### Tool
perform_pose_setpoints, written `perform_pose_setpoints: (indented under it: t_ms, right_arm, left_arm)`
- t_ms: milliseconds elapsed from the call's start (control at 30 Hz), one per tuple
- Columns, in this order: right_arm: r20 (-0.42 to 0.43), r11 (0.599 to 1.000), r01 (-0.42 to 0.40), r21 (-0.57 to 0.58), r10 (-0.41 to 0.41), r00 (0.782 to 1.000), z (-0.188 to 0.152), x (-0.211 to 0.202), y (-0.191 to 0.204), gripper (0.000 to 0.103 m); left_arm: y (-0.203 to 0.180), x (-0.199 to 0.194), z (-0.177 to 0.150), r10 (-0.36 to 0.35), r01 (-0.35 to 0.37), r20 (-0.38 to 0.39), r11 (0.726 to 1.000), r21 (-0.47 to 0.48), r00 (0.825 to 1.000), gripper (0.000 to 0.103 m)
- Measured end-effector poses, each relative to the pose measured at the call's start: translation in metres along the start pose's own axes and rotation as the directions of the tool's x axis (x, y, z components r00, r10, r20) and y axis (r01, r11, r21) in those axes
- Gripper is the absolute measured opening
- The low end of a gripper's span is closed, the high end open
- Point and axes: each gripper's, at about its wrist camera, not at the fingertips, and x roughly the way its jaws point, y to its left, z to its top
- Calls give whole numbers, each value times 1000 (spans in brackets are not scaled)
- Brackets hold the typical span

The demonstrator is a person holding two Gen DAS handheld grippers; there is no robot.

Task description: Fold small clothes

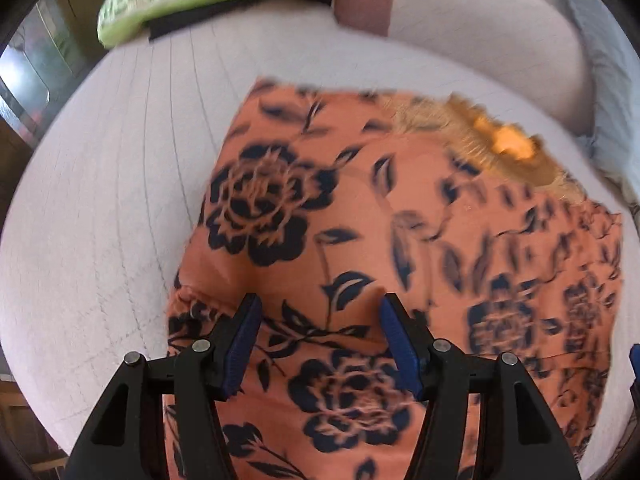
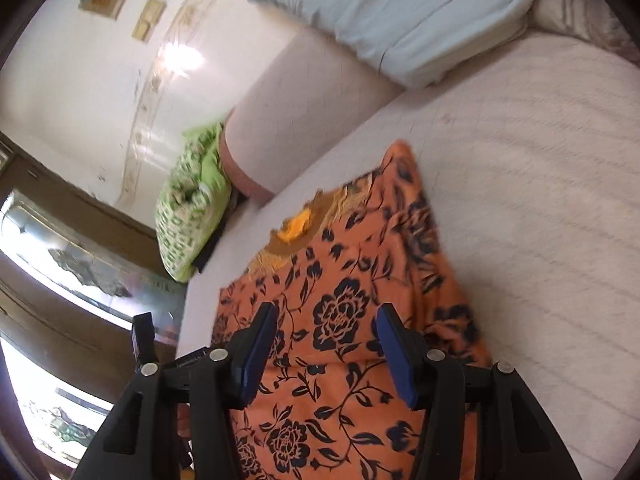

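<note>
Orange flowered garment (image 1: 360, 248) spread flat on the pale bed (image 1: 100, 200), filling center and lower right of the left view. Seemingly between folds; next, pinching an edge. Left gripper (image 1: 316, 344) and right gripper (image 2: 326, 354) hover above, jaws apart, gripping nothing. No containers visible.

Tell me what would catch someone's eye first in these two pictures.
The orange garment with dark flowers stands out first, spread on the pale bedcover with a frayed yellow patch at its far edge. Both the left gripper and right gripper hang over it with jaws apart. A green patterned pillow lies beyond, near a light blue cushion.
</note>
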Motion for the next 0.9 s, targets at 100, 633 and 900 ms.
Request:
perform_pose_setpoints:
  t_ms: [100, 633, 900]
  right_arm:
    - [-91, 997, 67, 48, -62, 994, -7, 41, -11, 55]
    - [-82, 993, 77, -89, -84, 993, -47, -55, -6, 60]
    - [-124, 991, 86, -107, -99, 987, -109, -139, -28, 64]
  left_arm:
    - [1, -2, -3, 9, -11, 26, 999, 53, 1000, 63]
    - [144, -116, -149, -107, 107, -3, 986, 126, 994, 68]
    - [166, -104, -213, -244, 244, -14, 964, 101, 970, 67]
